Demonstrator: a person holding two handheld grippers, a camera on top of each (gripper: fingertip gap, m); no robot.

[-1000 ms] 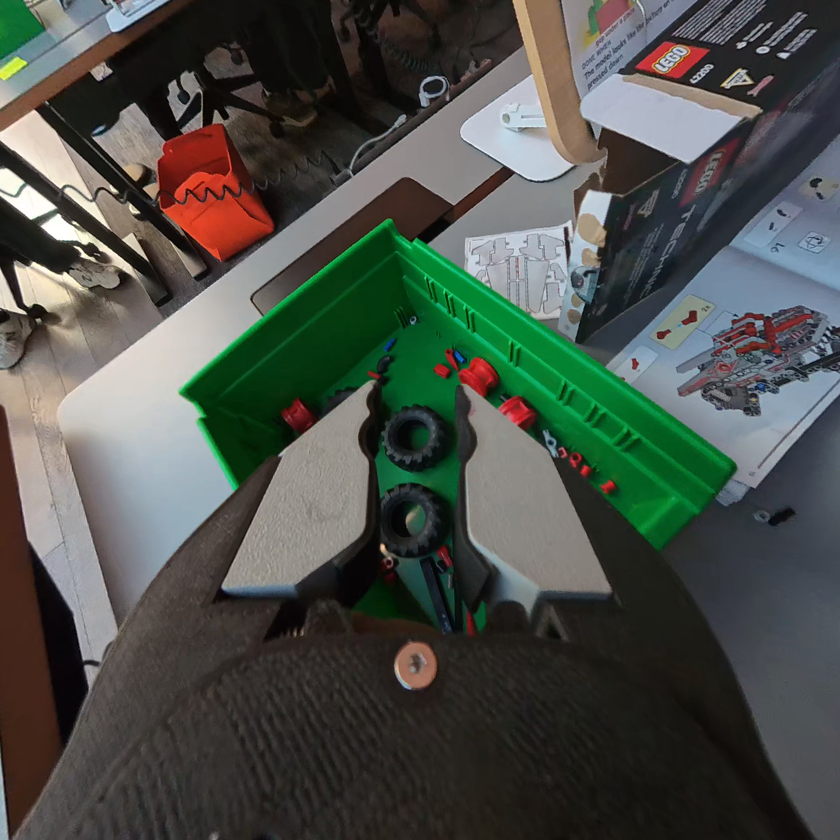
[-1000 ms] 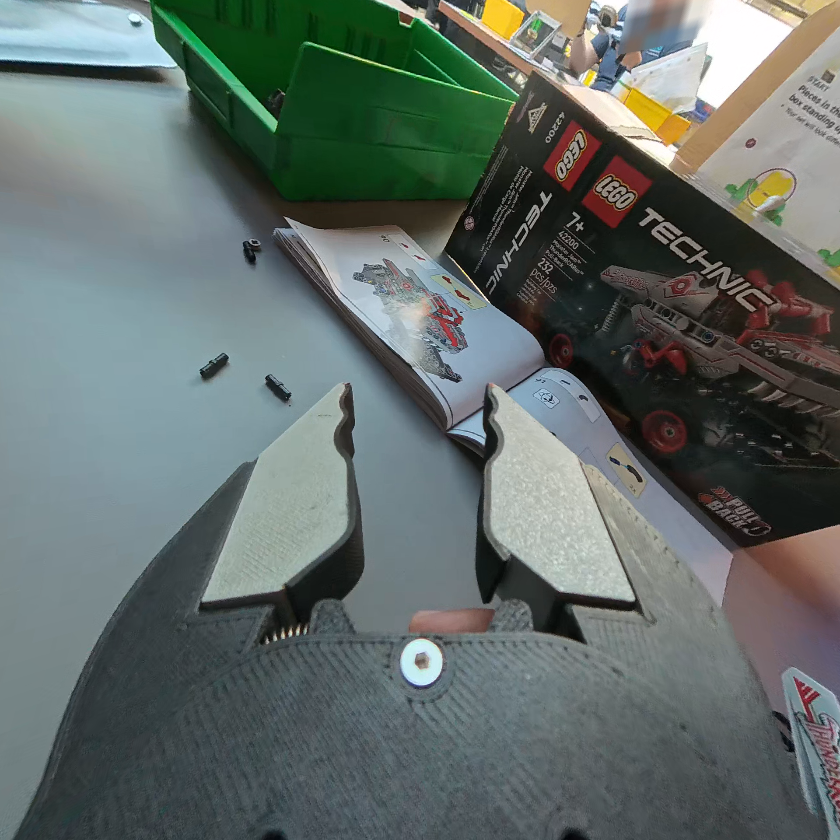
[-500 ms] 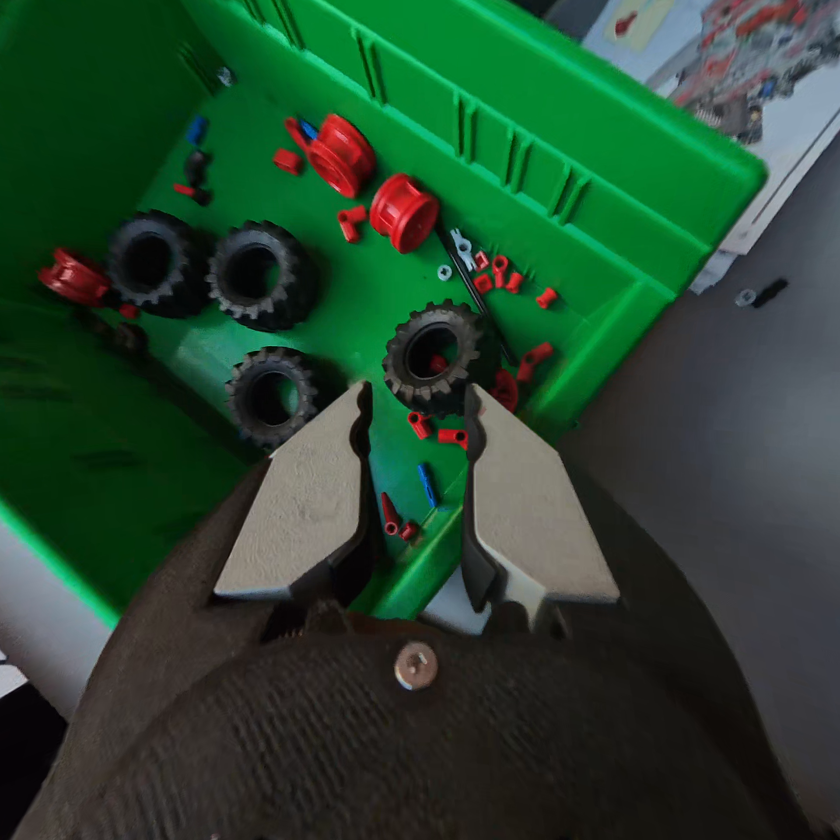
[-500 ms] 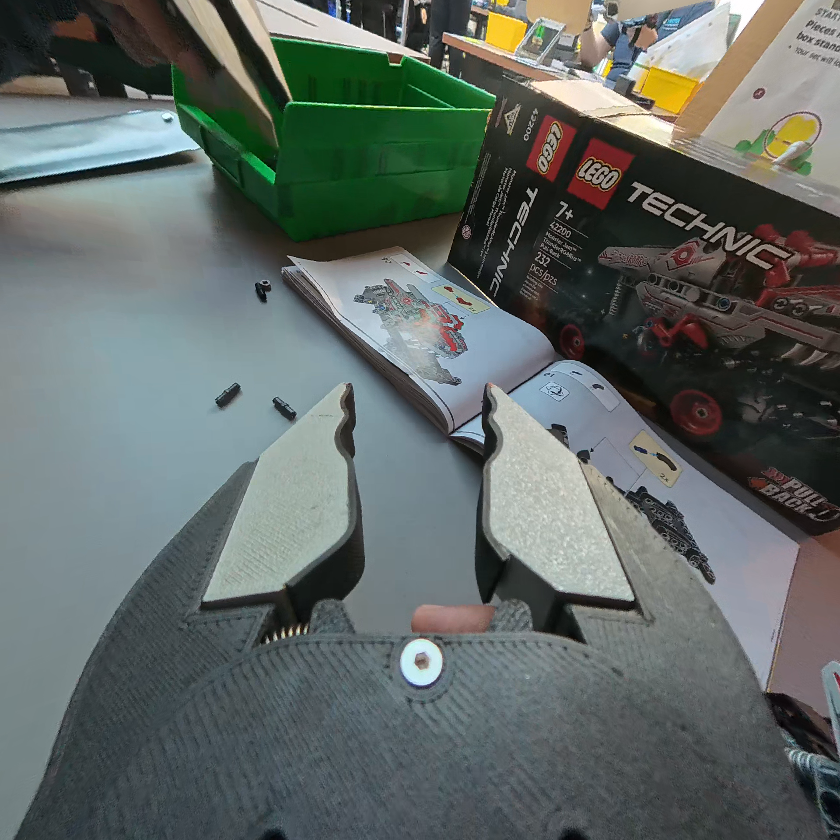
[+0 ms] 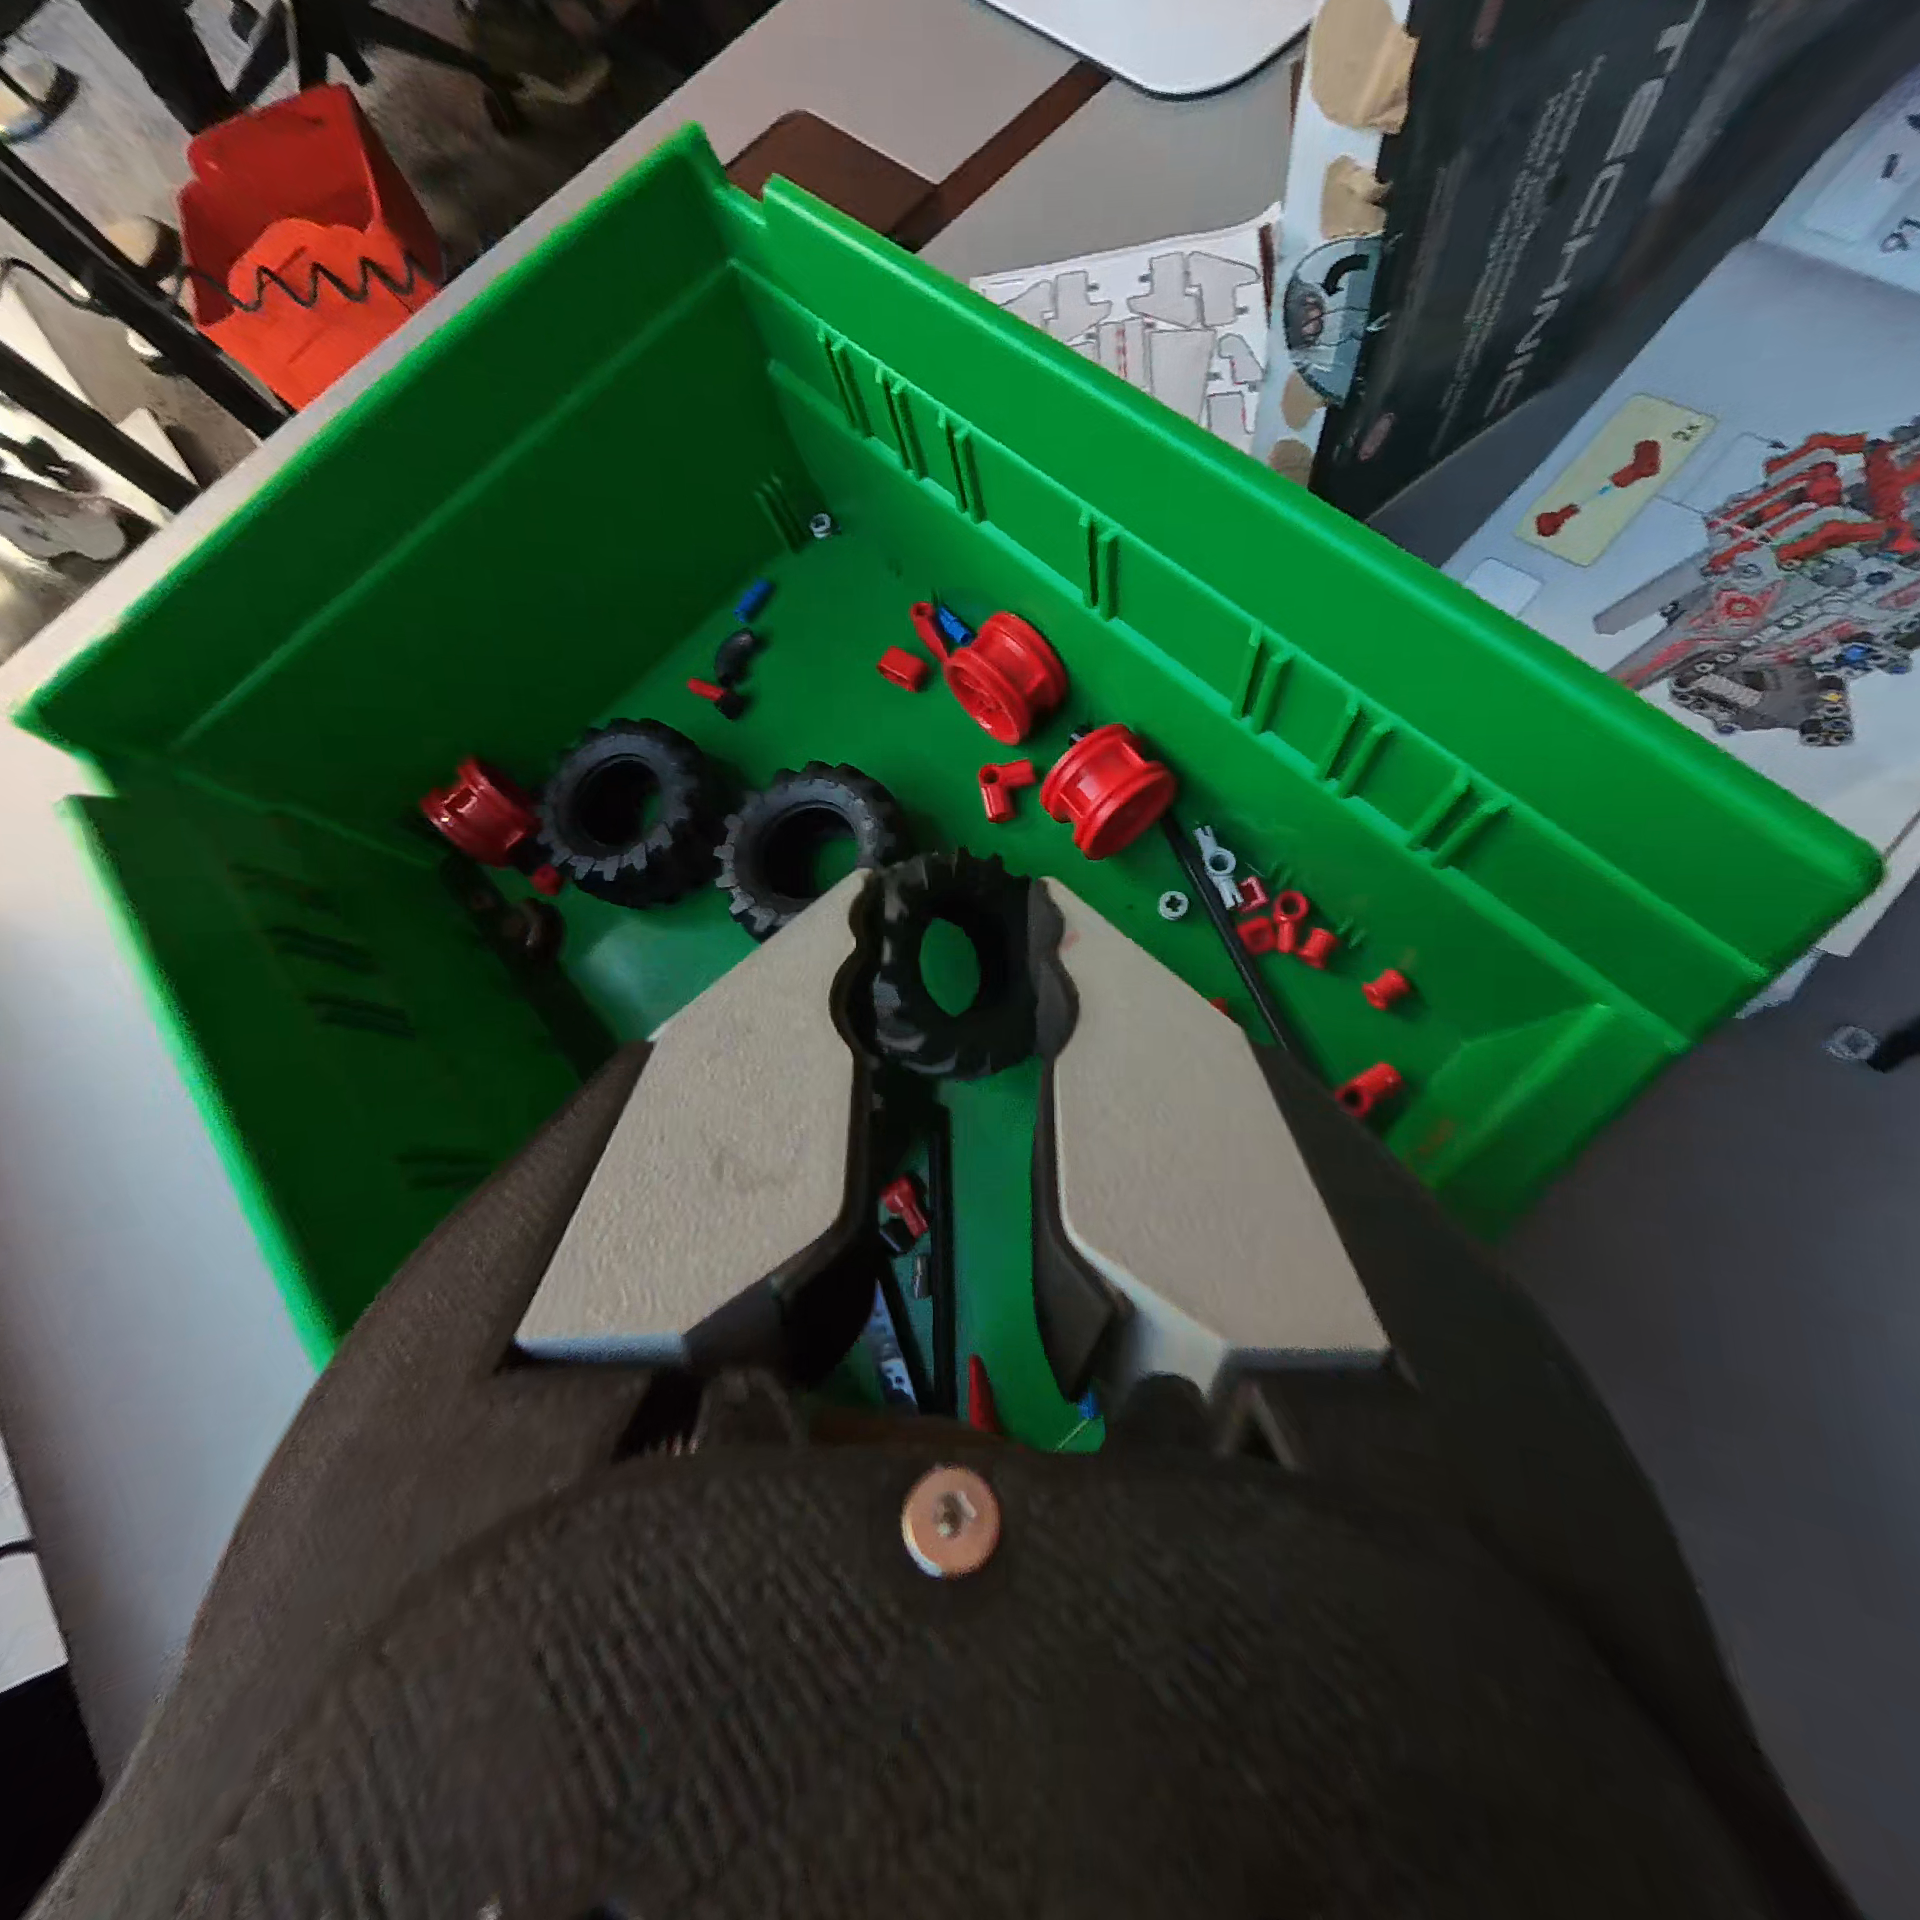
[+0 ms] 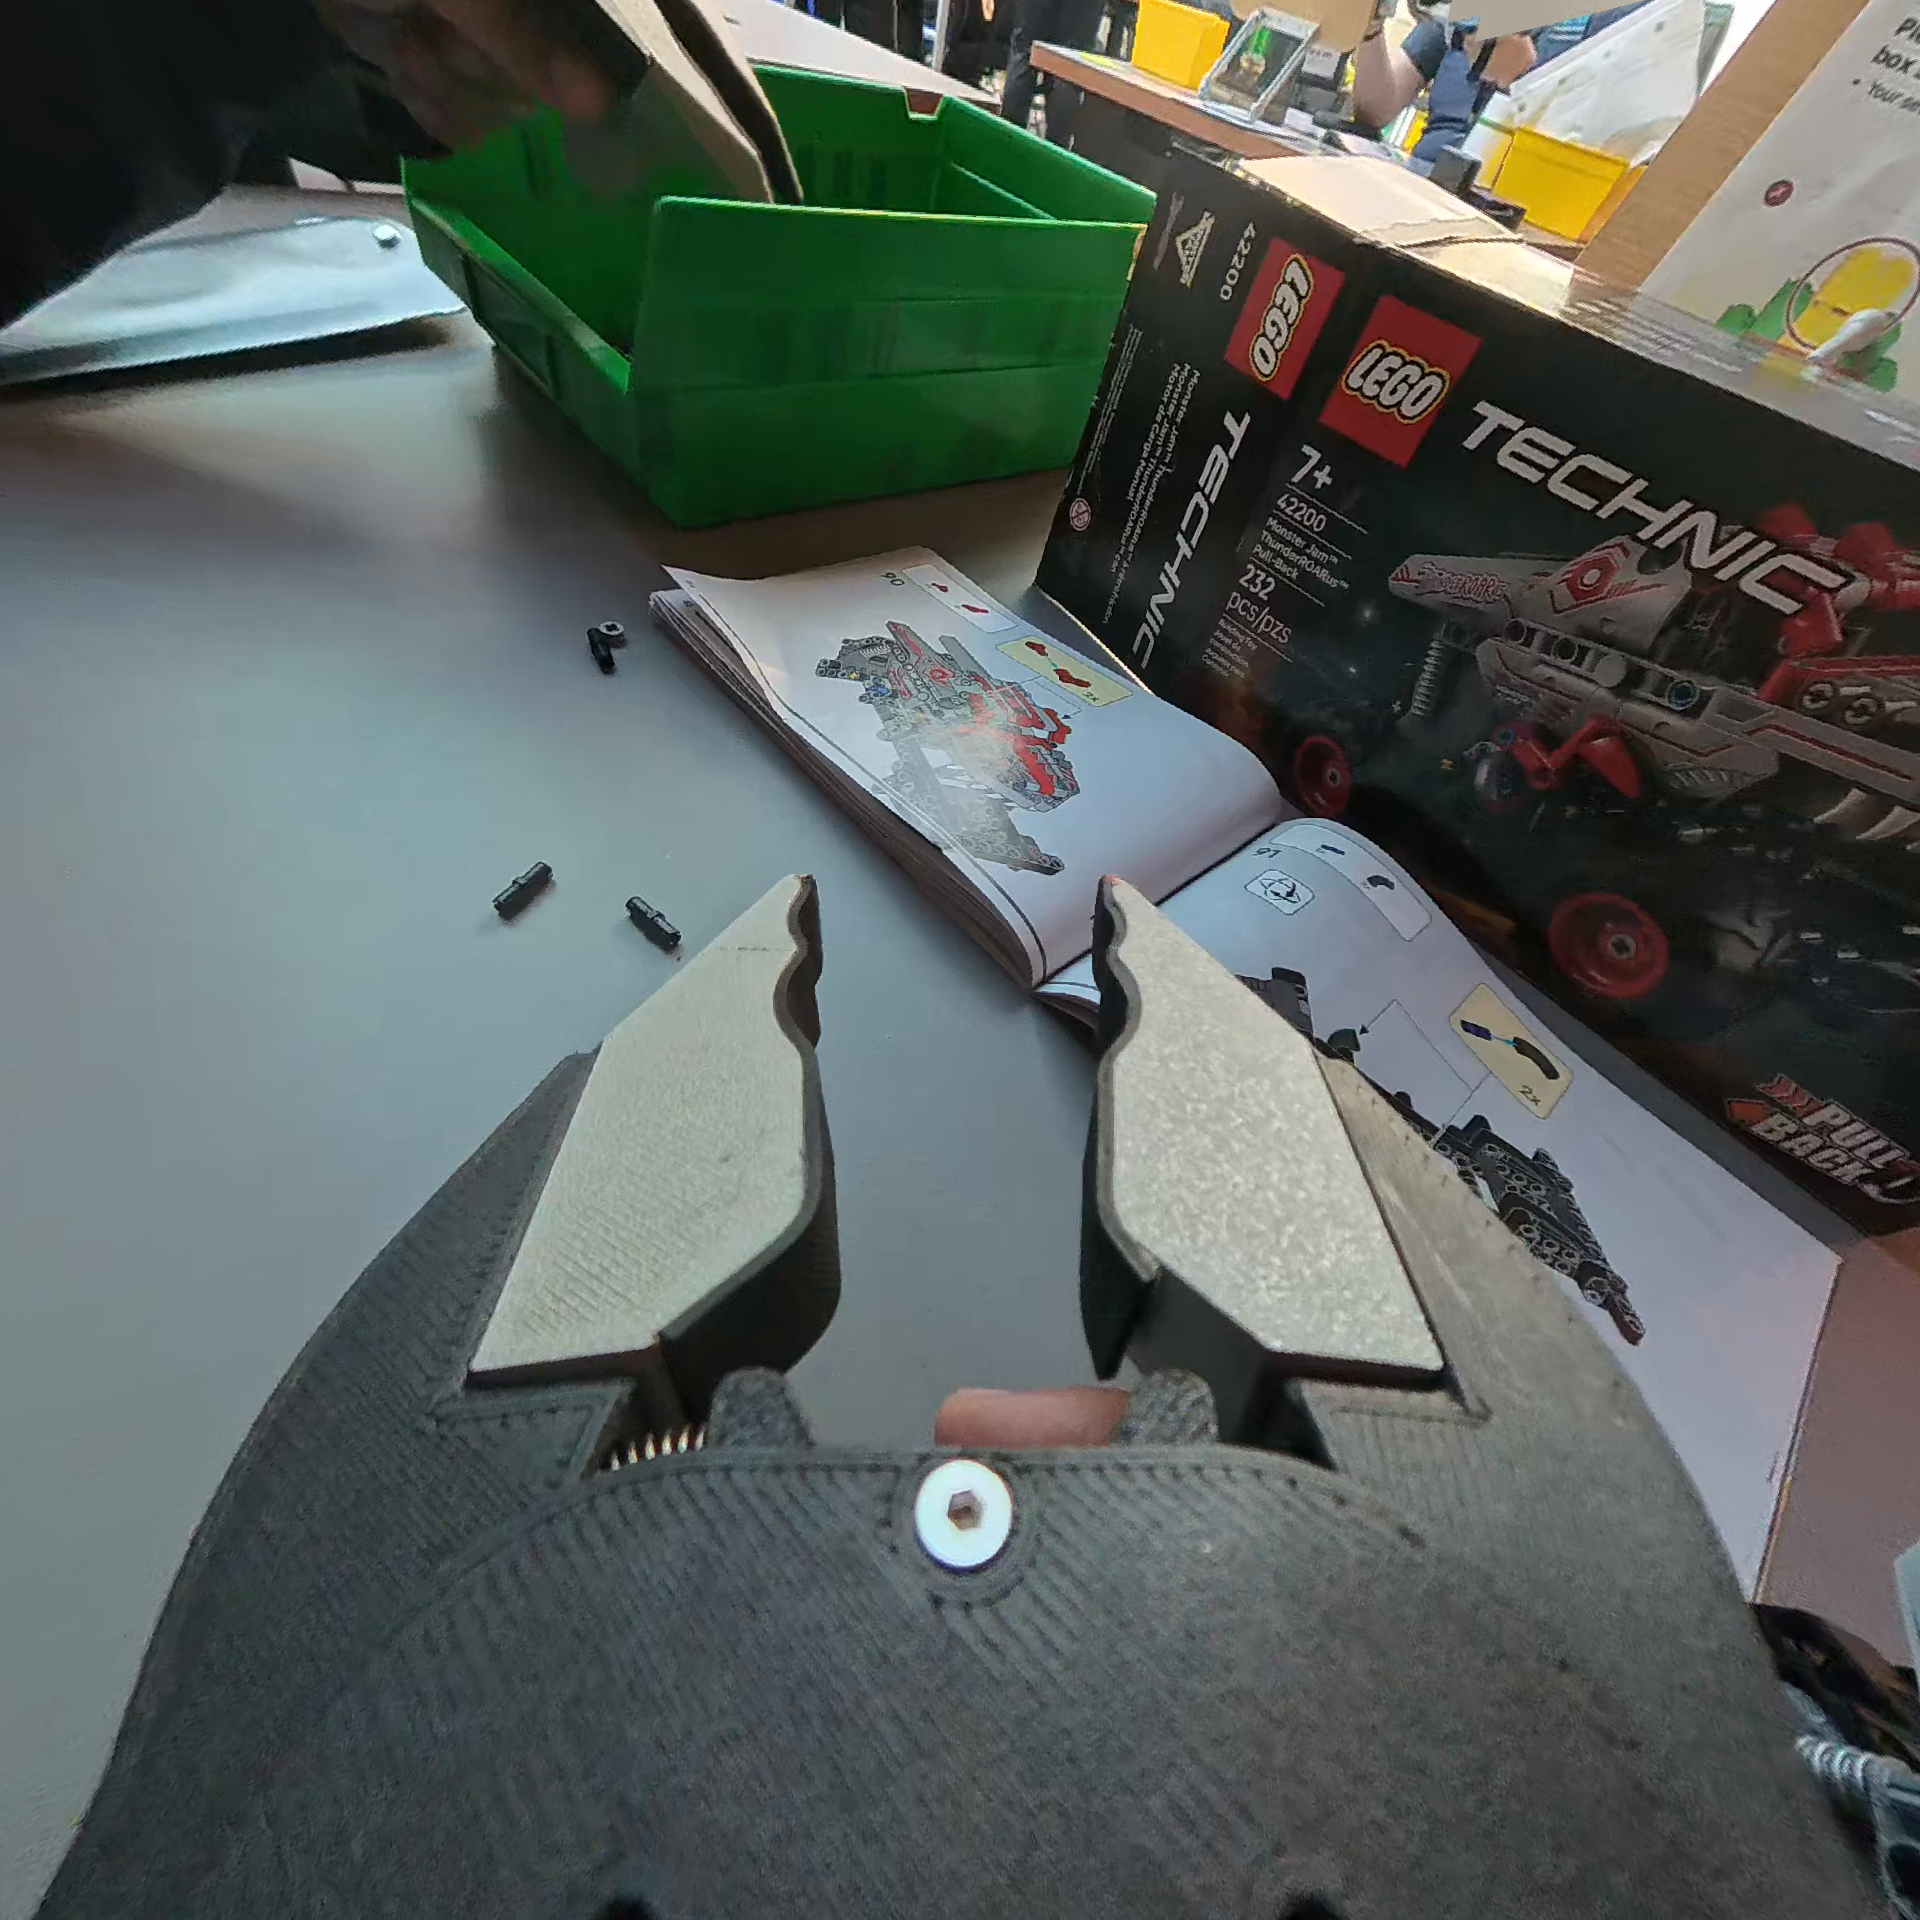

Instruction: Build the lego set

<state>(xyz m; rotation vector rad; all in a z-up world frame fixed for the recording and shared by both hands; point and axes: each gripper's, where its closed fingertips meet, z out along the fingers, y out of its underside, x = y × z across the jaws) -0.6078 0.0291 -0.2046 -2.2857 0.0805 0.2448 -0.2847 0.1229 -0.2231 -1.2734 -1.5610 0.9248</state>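
My left gripper (image 5: 951, 940) is shut on a black rubber tyre (image 5: 940, 977) and holds it above the green bin (image 5: 1558, 769). In the bin lie two more black tyres (image 5: 629, 795), three red wheel hubs (image 5: 1003, 675) and several small red, blue and grey pieces (image 5: 1288, 930). My right gripper (image 6: 951, 914) is open and empty, low over the dark table, near the open instruction booklet (image 6: 935, 727). The green bin also shows far off in the right wrist view (image 6: 862, 343), with the left gripper (image 6: 717, 114) reaching into it.
The dark set box (image 6: 1558, 644) stands right of the booklet. Three small black pins (image 6: 525, 890) lie on the table (image 6: 260, 675) ahead of the right gripper. A sticker sheet (image 5: 1164, 322) lies behind the bin. An orange bin (image 5: 301, 229) sits on the floor. The tips of one gripper are about 35 centimetres away from the tips of the other.
My left gripper closed on a tyre in the bin and lifted it, pulling back higher. My right gripper stayed open and barely moved.
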